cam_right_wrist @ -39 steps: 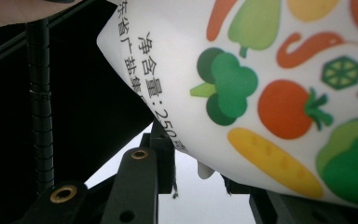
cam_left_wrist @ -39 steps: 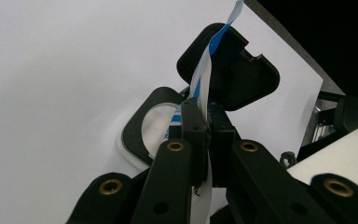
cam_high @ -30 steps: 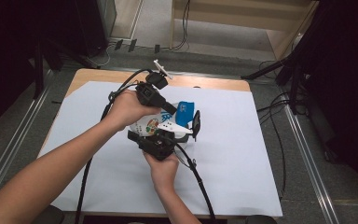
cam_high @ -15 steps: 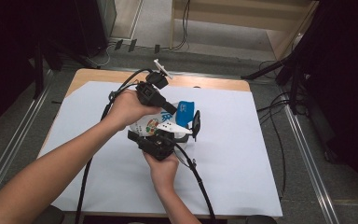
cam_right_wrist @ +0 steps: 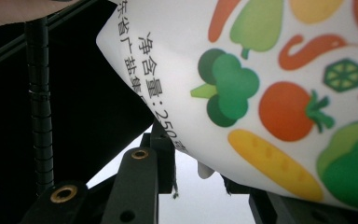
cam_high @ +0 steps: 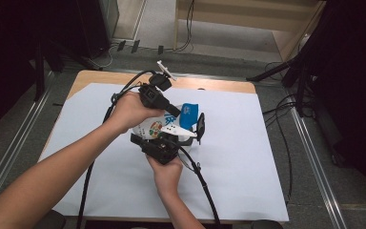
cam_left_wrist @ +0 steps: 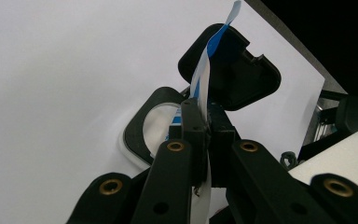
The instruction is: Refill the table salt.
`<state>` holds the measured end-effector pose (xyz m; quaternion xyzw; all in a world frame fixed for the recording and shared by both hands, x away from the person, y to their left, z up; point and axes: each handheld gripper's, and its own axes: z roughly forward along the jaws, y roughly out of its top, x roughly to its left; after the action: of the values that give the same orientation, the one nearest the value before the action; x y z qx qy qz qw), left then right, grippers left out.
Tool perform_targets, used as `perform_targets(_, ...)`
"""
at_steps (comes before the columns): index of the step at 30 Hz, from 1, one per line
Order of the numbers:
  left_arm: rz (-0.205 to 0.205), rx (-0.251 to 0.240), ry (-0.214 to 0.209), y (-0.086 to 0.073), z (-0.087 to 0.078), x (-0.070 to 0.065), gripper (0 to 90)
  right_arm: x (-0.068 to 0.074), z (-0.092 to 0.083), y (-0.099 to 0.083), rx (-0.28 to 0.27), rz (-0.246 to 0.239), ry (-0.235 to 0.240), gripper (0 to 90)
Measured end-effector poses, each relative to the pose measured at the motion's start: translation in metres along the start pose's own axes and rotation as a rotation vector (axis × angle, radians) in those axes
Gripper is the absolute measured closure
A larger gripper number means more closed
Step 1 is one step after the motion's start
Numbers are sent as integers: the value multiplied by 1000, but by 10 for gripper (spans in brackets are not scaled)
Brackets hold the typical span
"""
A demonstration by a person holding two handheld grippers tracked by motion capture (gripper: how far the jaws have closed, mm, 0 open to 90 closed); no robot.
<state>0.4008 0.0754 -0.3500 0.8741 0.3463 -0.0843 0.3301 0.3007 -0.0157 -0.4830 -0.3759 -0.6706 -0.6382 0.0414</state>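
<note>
A white pouch (cam_high: 155, 128) printed with vegetables, blue at its top (cam_high: 188, 114), is held above the middle of the white-covered table (cam_high: 248, 157). My left gripper (cam_high: 174, 113) comes from the upper left. It is shut on the pouch's thin blue-and-white top edge (cam_left_wrist: 201, 88), which the left gripper (cam_left_wrist: 203, 128) pinches flat. My right gripper (cam_high: 187, 134) comes from below and is shut on the pouch body. The printed pouch (cam_right_wrist: 270, 93) lies between the right gripper (cam_right_wrist: 205, 179) jaws, pressing on the left finger (cam_right_wrist: 161, 144); the other finger is mostly hidden beneath it.
Cables (cam_high: 205, 191) trail from both grippers across the sheet to the near edge. The right gripper's black pads (cam_left_wrist: 235, 70) stand just beyond the pinched edge in the left gripper view. Dark stands and floor cables (cam_high: 286, 71) surround the table.
</note>
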Motion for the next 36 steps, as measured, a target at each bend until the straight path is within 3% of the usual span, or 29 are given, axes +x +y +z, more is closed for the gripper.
perform_targets(5, 1, -8, 0, 0, 0, 0, 900, 0, 0, 0, -5, -1, -1, 717)
perform_targets(17, -10, 27, 6, 1, 6, 3, 900, -2, 3, -2, 4, 8, -1, 716)
perform_targets(26, -9, 33, 2, 3, 7, 2, 900, -1, 1, -1, 8, -31, -19, 713)
perform_targets(36, -14, 25, 7, 4, 5, -1, 900, -2, 2, 1, -2, -10, -4, 716)
